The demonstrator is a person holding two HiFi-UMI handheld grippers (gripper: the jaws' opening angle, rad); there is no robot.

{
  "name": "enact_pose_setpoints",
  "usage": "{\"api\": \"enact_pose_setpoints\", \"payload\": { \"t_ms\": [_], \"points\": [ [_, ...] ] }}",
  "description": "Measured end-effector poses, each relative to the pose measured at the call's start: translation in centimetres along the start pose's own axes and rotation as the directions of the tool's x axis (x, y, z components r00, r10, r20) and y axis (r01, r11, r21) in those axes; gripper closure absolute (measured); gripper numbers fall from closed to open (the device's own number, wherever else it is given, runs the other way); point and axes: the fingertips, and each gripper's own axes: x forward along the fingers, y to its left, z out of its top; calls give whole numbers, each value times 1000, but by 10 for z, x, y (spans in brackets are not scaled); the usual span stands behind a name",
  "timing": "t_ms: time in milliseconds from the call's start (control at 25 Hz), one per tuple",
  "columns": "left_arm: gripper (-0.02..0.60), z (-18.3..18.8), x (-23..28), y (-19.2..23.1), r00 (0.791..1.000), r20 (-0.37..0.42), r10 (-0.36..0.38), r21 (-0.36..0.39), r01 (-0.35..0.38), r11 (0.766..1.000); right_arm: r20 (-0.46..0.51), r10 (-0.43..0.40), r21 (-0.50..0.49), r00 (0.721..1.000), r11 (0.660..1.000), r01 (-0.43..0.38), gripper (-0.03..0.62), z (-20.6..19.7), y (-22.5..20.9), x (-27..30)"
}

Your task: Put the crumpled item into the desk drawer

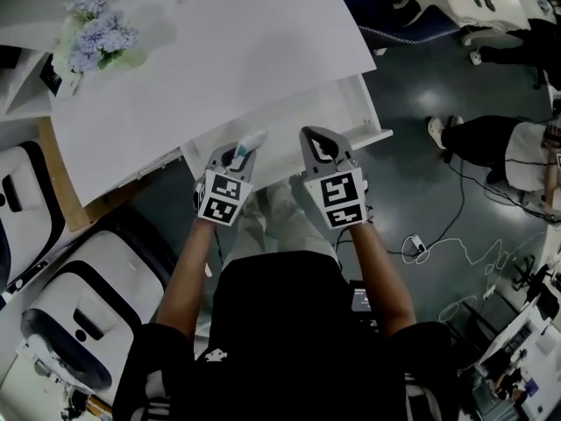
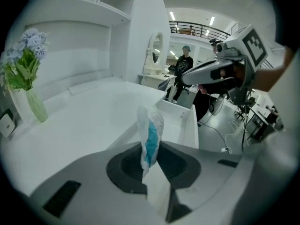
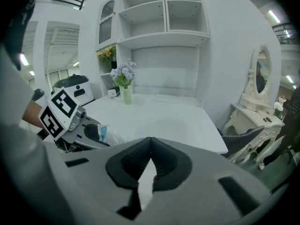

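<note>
The crumpled item (image 1: 252, 139) is a white wad with a blue patch, and it sticks up from my left gripper (image 1: 243, 149), which is shut on it. In the left gripper view the crumpled item (image 2: 150, 134) stands between the pads of the left gripper (image 2: 149, 149), over the desk's front edge. The white desk drawer (image 1: 372, 112) is pulled open just beyond both grippers, and the drawer (image 2: 190, 121) looks bare inside. My right gripper (image 1: 318, 139) hangs beside the left one over the drawer front. The right gripper (image 3: 150, 143) is shut with nothing in it.
A vase of pale blue flowers (image 1: 95, 35) stands at the desk's far left. White-and-black chairs (image 1: 79, 323) crowd the floor on my left. A seated person's legs (image 1: 491, 139) and cables (image 1: 438, 235) are on my right. A mirrored vanity (image 3: 260, 93) stands beyond the desk.
</note>
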Motion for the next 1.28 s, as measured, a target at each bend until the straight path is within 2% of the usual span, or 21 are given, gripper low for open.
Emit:
{"api": "enact_pose_setpoints", "payload": {
  "t_ms": [280, 680, 1280],
  "points": [
    [525, -27, 32, -2, 991, -127, -52, 13, 54, 998, -28, 9, -7, 1000, 1000, -9, 599, -12, 2, 5],
    [525, -54, 60, -2, 972, -224, -79, -3, 80, 997, -84, 25, 2, 996, 1000, -25, 597, -37, 6, 13],
    [523, -70, 83, 0, 951, -284, -127, -67, 112, 991, -139, 52, -11, 989, 998, -54, 599, -56, 11, 25]
  ]
}}
